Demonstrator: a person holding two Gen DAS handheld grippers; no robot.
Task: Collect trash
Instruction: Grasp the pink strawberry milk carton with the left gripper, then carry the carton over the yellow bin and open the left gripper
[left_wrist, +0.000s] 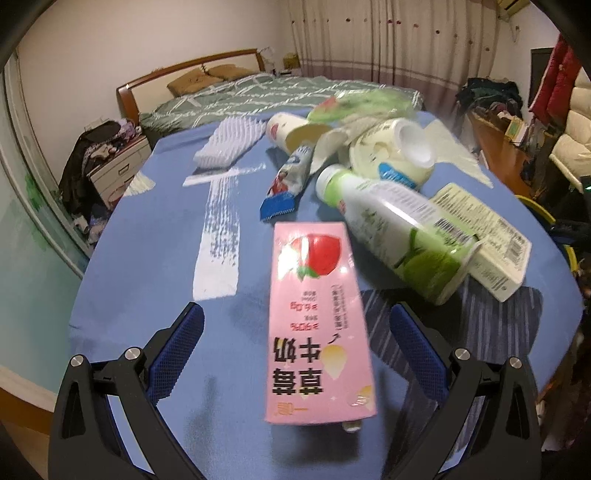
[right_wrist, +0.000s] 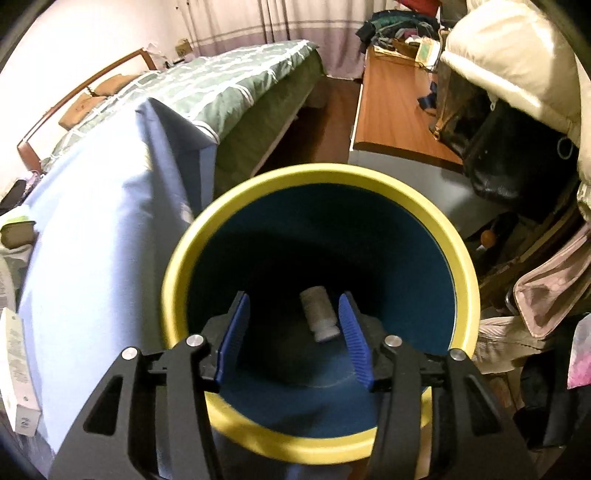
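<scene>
- Two handheld grippers are showing, each filmed from its own wrist.
- Left gripper (left_wrist: 295, 350) is hovering over a table draped in blue cloth (left_wrist: 147, 240), jaws spread wide, gripping nothing; a pink rectangular strawberry-milk carton (left_wrist: 317, 325) is lying flat between its blue pads, untouched.
- Behind it, a green-and-white plastic bottle (left_wrist: 395, 229) is lying on its side among other packaging.
- Right gripper (right_wrist: 293, 332) is hanging over a round yellow-rimmed bin with blue interior (right_wrist: 184, 266), jaws parted and empty; a small grey bottle (right_wrist: 319, 314) is lying at the bin's bottom.

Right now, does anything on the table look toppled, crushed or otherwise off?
Yes. The green-label bottle lies on its side across a cream carton, and the paper cup behind is tipped over. The pink milk carton lies flat.
</scene>
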